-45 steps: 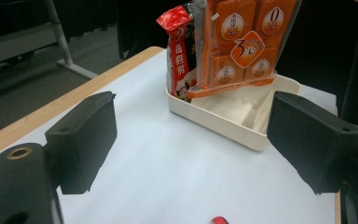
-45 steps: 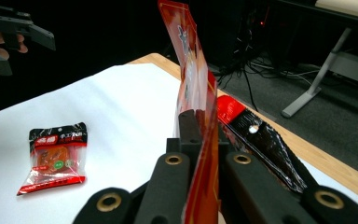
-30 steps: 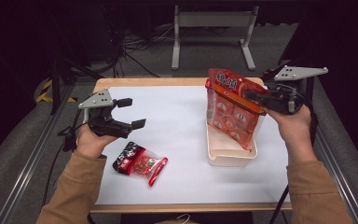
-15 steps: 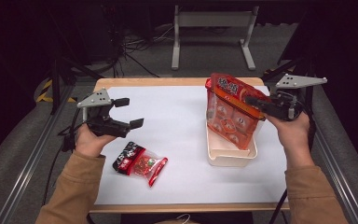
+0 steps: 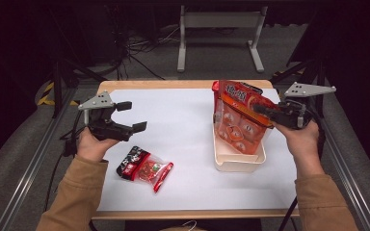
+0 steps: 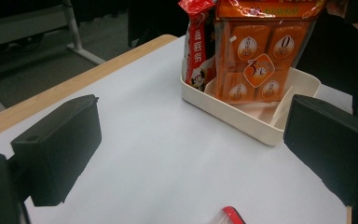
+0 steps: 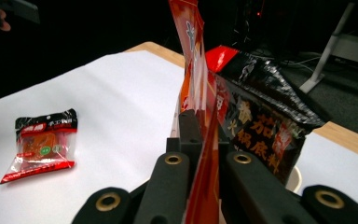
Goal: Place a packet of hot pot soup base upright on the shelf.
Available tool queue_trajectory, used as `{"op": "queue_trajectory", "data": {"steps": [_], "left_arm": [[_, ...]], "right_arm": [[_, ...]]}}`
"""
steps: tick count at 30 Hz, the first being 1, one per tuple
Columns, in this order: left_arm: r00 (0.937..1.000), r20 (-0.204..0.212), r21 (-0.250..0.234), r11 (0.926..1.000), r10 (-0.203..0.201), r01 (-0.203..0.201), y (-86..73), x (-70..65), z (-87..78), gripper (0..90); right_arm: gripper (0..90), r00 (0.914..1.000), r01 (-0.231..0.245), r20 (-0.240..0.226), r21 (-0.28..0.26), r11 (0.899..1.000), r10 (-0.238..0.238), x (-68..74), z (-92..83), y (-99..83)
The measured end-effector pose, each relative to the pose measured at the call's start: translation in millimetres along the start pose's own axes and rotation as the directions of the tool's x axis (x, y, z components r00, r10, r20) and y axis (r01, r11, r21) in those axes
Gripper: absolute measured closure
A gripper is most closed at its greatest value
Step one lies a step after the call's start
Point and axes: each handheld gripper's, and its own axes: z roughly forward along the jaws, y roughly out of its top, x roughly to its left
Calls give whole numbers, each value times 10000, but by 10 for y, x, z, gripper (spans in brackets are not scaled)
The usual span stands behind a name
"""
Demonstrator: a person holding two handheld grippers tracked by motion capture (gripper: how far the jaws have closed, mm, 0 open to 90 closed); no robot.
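An orange snack bag (image 5: 241, 126) hangs upright with its lower end inside the cream tray (image 5: 236, 166) at the right. My right gripper (image 5: 262, 111) is shut on the bag's top right edge, and in the right gripper view the jaws pinch the thin bag (image 7: 193, 60) edge-on. Behind it in the tray stands a red and black bag (image 7: 261, 116), also seen as the red bag (image 6: 196, 46) beside the orange bag (image 6: 256, 60). My left gripper (image 5: 132, 116) is open and holds nothing, above the table's left side. A small red packet (image 5: 144, 168) lies flat near it.
A white sheet covers the table (image 5: 183, 120), with a wooden edge around it. The tray (image 6: 242, 119) has a divider inside. Metal rails run along both sides, and a stand (image 5: 219, 29) and cables sit on the floor behind.
My right gripper has sunk a little with the orange bag, bringing it lower into the tray. The left gripper has stayed where it was.
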Motion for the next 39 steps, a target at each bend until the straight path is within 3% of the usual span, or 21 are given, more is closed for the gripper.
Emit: {"op": "queue_trajectory", "data": {"steps": [4, 11, 19, 22, 28, 30, 39], "left_arm": [[9999, -62, 90, 9999, -85, 85, -28, 7, -17, 41], [9989, -364, 213, 9993, -305, 313, -150, 36, -58, 34], [9963, -753, 86, 9991, -415, 423, -287, 18, -102, 34], [9960, -814, 80, 9993, -361, 369, -354, 13, -113, 33], [9959, -831, 245, 9989, -367, 389, -481, 6, -116, 30], [9959, -818, 306, 9987, -392, 419, -514, 8, -125, 30], [9944, -957, 259, 9985, -445, 472, -599, 8, -175, 27]], "right_arm": [[892, 9999, 107, 29, 411, 9991, -108, 11, 104, -86], [890, 10000, -94, -21, 206, 9997, 95, -20, 80, -154], [875, 9998, 94, 174, 182, 9998, -97, -13, 63, -164], [800, 9994, 177, 310, 101, 9998, -180, 1, 47, -163], [519, 9968, 355, 737, -441, 9984, -322, 49, -49, -156], [464, 9958, 368, 862, -583, 9976, -317, 55, -94, -159], [336, 9910, 141, 1335, -1026, 9946, -2, 40, -349, -229]]}}
